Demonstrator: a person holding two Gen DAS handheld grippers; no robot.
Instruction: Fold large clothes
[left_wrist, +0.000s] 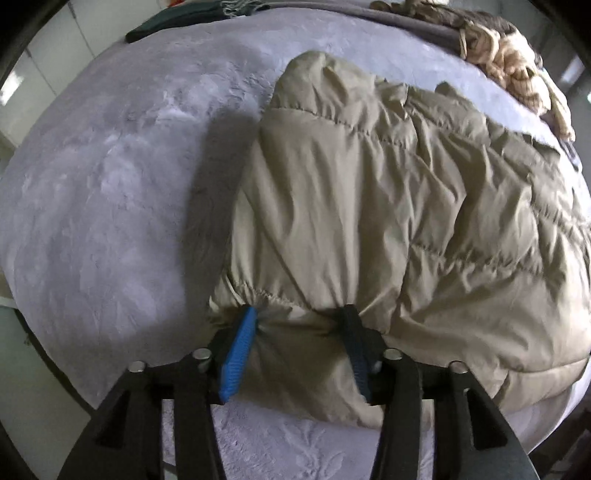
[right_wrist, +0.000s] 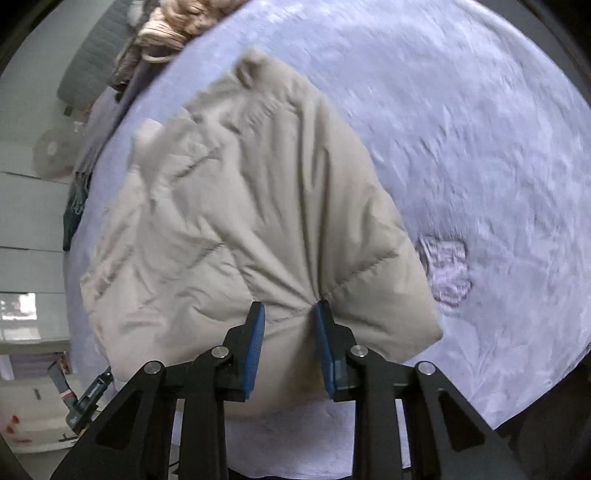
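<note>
Lying across a lavender bed blanket (left_wrist: 110, 206), the beige puffer jacket (left_wrist: 388, 206) is bunched at its near hem, where both grippers hold it. The left gripper (left_wrist: 299, 325) clenches a thick gather between its fingers (left_wrist: 242, 343); the right gripper (right_wrist: 288, 317) pinches a tighter pleat. Risk, as I judge it: slick, springy padding may slip out — or the two hands may pull unevenly and skew the fold toward the knitted pile (left_wrist: 513, 62) at the bed's edge.
</note>
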